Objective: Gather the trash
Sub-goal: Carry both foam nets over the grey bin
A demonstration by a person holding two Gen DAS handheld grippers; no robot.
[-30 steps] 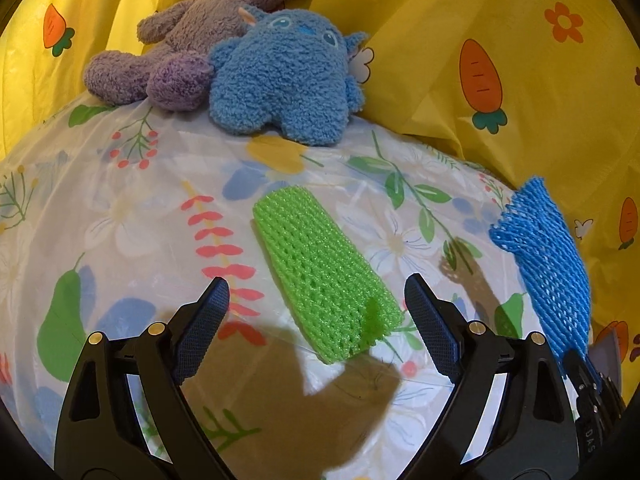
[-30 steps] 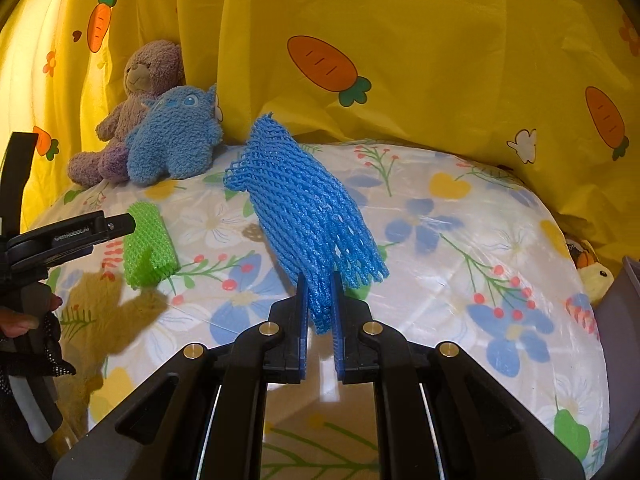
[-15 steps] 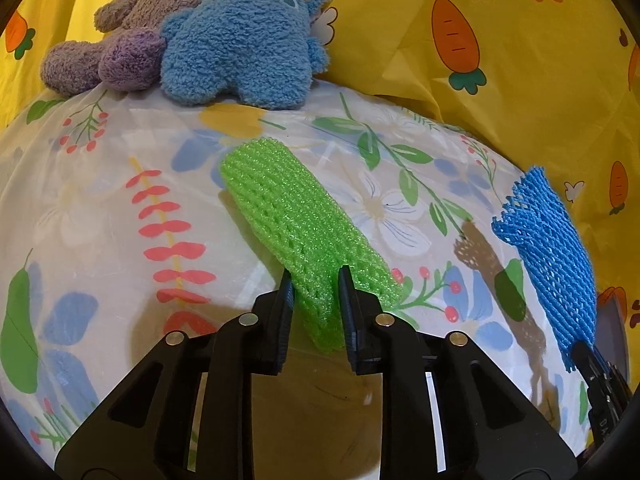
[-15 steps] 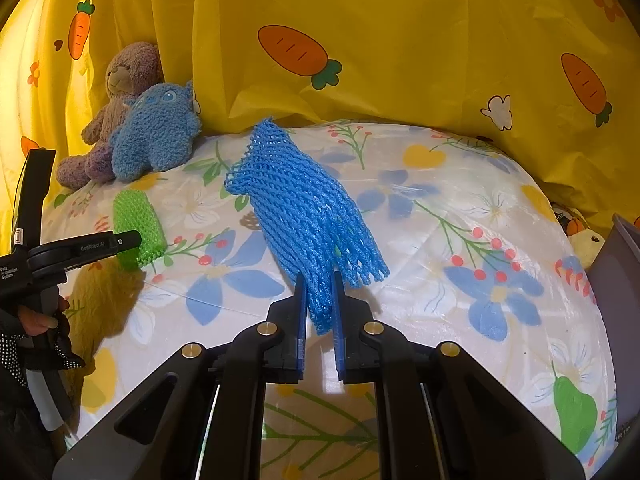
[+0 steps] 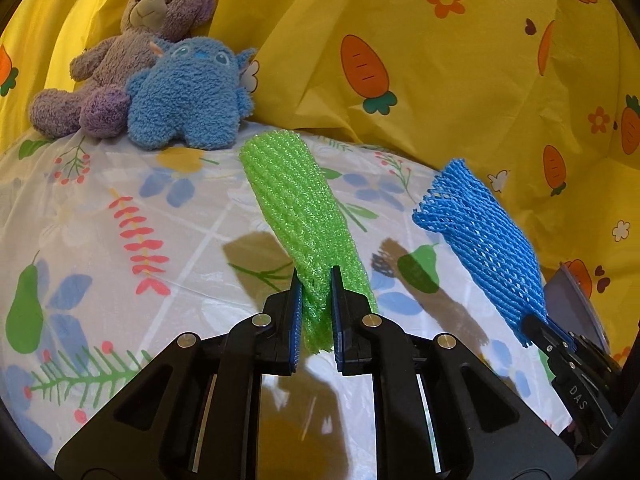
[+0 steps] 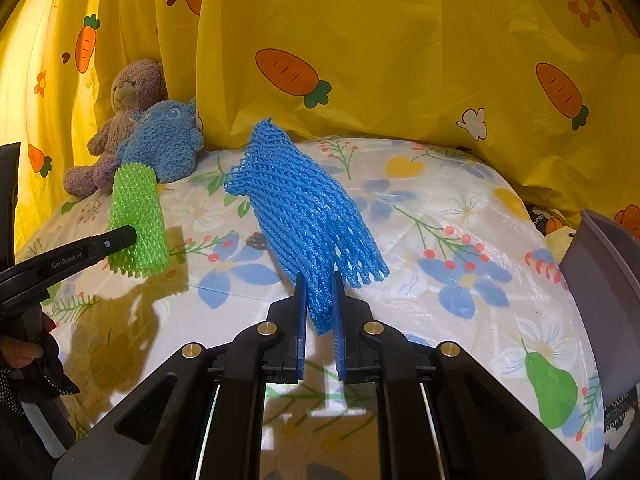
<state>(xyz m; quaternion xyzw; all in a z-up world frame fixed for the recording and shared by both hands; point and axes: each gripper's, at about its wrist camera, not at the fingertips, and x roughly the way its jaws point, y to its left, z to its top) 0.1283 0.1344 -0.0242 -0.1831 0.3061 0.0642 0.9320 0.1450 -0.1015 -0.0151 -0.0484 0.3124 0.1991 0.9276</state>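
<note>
My left gripper [image 5: 315, 312] is shut on the near end of a green foam net sleeve [image 5: 300, 204] and holds it tilted up above the flowered tablecloth [image 5: 120, 248]. The sleeve also shows in the right wrist view [image 6: 138, 216], held by the left gripper [image 6: 124, 238]. My right gripper [image 6: 319, 312] is shut on the lower end of a blue foam net sleeve [image 6: 304, 208], lifted off the table. That sleeve also shows at the right of the left wrist view [image 5: 484, 240], with the right gripper [image 5: 544, 330] under it.
A purple teddy bear [image 5: 120, 60] and a blue plush toy [image 5: 188, 96] sit at the table's far left against a yellow carrot-print curtain [image 5: 400, 40]. A grey bin [image 6: 608, 292] stands off the table's right edge, with a small yellow toy [image 6: 560, 236] behind it.
My left gripper went from open around the green sleeve to shut on it, then lifted it off the table. My right gripper kept its hold on the blue sleeve.
</note>
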